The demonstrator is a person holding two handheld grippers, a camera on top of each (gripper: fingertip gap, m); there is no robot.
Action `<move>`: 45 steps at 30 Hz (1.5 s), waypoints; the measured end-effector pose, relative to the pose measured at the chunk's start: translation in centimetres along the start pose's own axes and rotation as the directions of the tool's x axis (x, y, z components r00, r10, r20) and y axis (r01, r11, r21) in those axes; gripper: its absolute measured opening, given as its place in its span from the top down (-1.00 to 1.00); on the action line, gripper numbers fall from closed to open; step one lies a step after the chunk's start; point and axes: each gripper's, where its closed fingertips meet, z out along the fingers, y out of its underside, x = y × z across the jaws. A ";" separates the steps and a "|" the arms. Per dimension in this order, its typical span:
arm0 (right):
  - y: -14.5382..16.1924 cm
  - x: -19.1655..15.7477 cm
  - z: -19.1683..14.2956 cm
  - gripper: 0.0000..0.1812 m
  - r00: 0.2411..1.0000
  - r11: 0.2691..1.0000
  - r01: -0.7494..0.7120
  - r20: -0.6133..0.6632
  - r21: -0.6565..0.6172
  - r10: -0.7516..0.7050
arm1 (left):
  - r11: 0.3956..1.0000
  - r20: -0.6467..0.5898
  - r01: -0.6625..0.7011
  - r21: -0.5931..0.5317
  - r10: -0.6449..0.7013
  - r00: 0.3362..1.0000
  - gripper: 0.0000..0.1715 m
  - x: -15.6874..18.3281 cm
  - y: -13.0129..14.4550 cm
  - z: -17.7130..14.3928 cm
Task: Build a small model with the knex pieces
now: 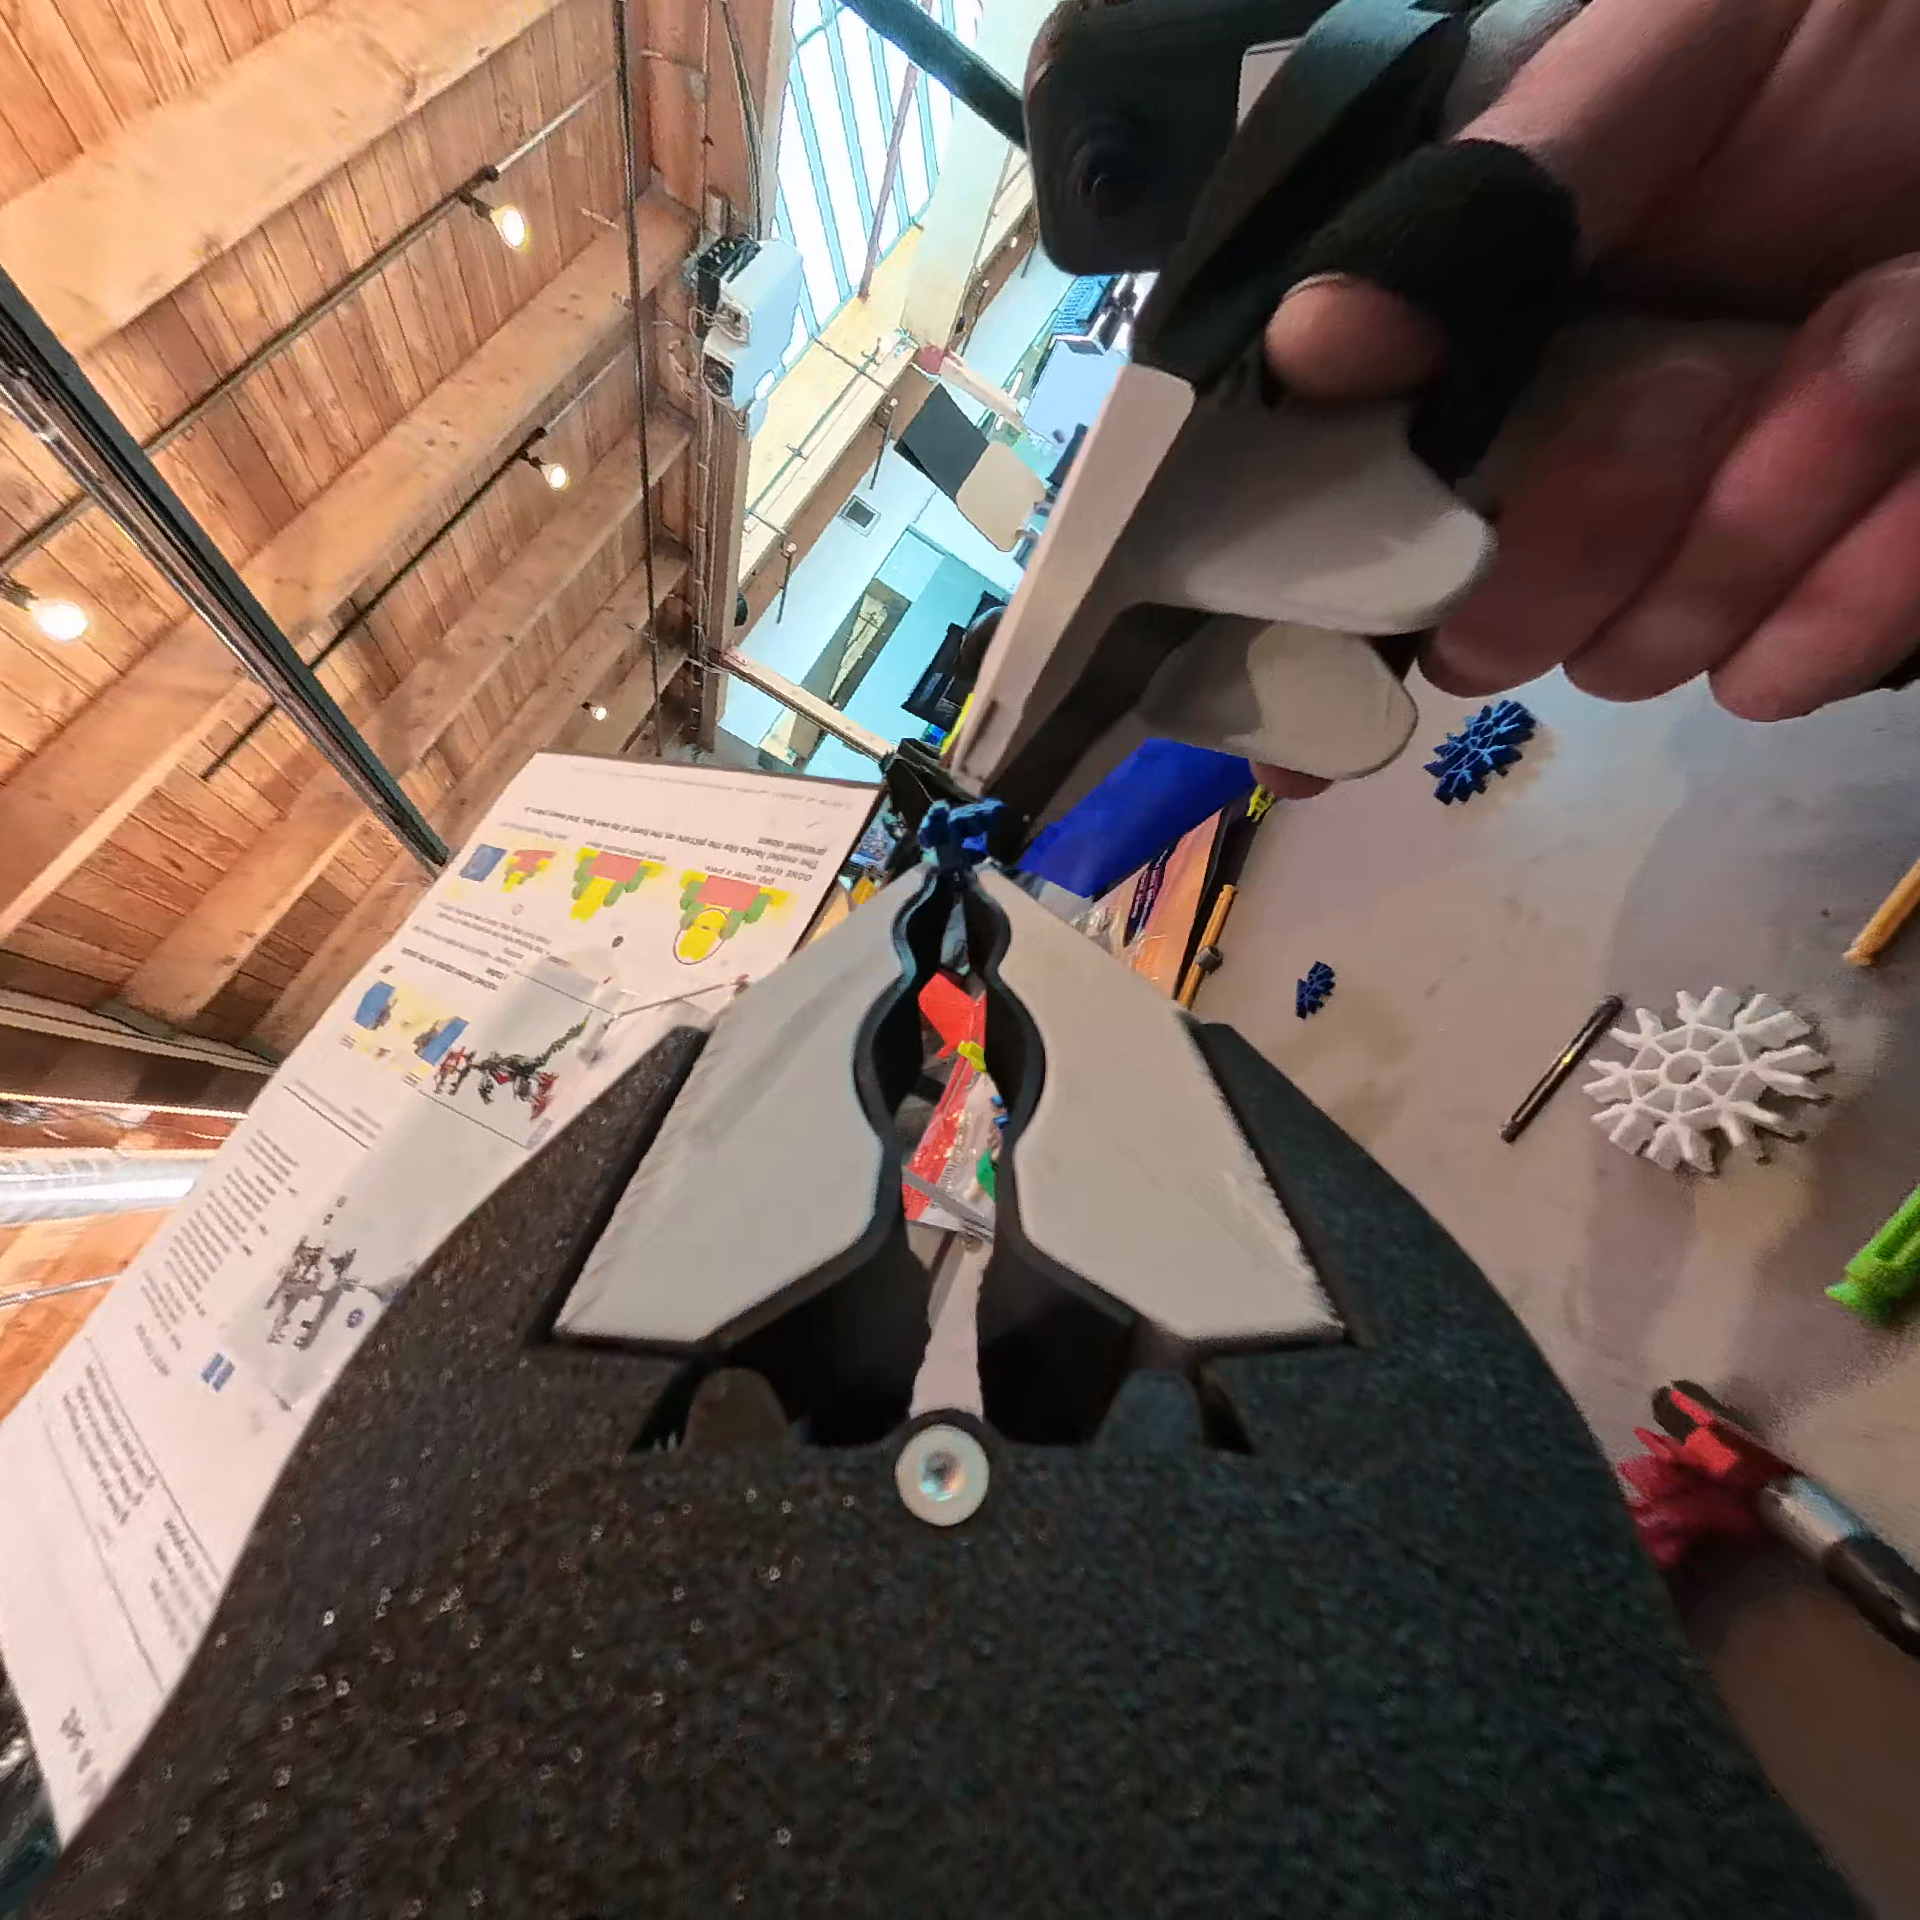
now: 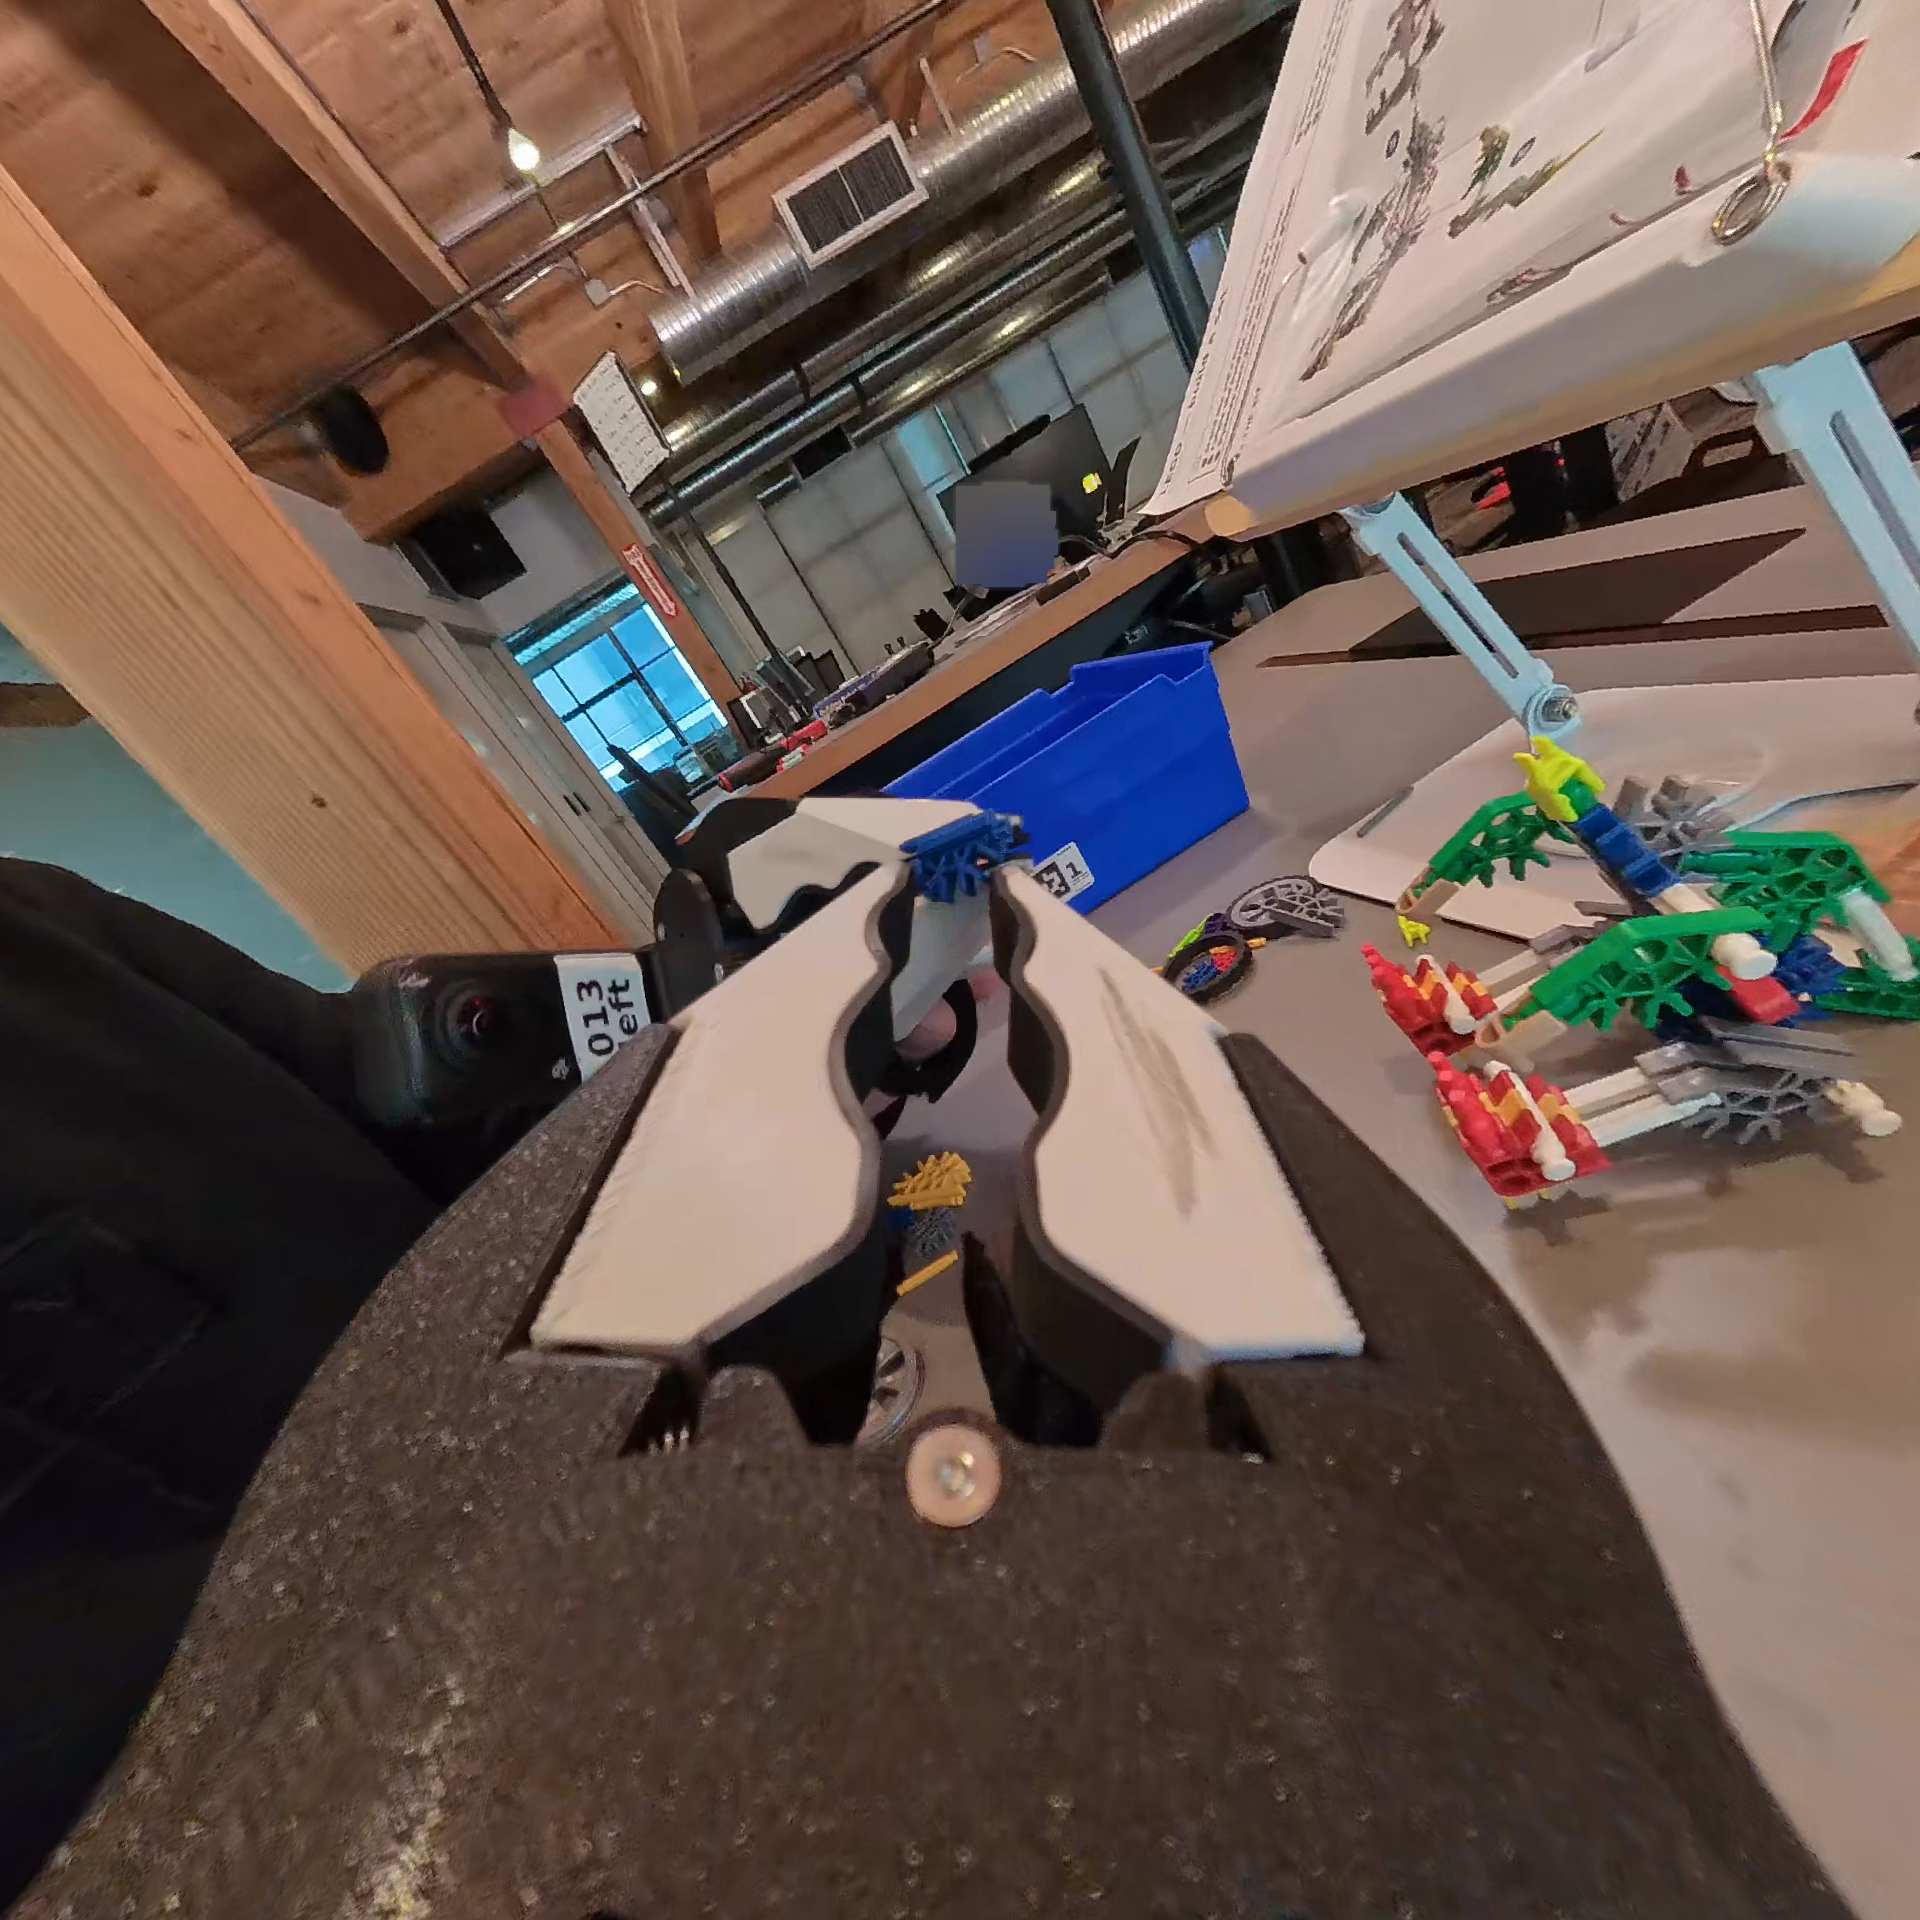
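A: Left wrist view: the left hand-held gripper [image 1: 954, 883] is closed on a small blue connector piece [image 1: 958, 831], pinched at the fingertips, raised above the worktop [image 1: 1455, 1039].

B: Right wrist view: the right hand-held gripper [image 2: 961, 883] is nearly closed on the same blue piece [image 2: 961, 854]. Its flat face points toward the camera; long axis runs left-right. A green-and-red model [image 2: 1662, 956] stands well apart, right.

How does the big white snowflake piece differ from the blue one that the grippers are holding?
The white snowflake piece lies flat and loose on the table; the blue piece is off the table, pinched at the tips of the left gripper and right gripper. White looks clearly larger. Both are spoked plastic connectors.
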 end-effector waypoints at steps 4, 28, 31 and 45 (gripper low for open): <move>-0.2 -0.1 -0.1 0.89 1.000 1.000 -0.019 0.021 0.017 0.019 | 0.999 0.020 -0.031 0.014 0.031 0.999 1.00 0.0 -0.4 0.0; 0.6 2.9 1.7 0.97 0.445 0.392 0.713 -0.057 -0.582 -0.894 | 0.962 -0.111 0.265 -0.064 -0.271 0.956 0.79 -1.5 2.4 -0.5; 0.6 3.4 1.9 0.97 0.426 0.384 0.724 -0.066 -0.573 -0.902 | 0.965 -0.140 0.249 -0.079 -0.258 0.956 0.66 -1.4 2.8 -0.8; 1.4 3.1 2.4 0.97 0.245 0.223 0.808 -0.032 -0.546 -0.969 | 0.968 -0.261 0.217 -0.123 -0.242 0.935 0.86 1.2 3.1 -0.7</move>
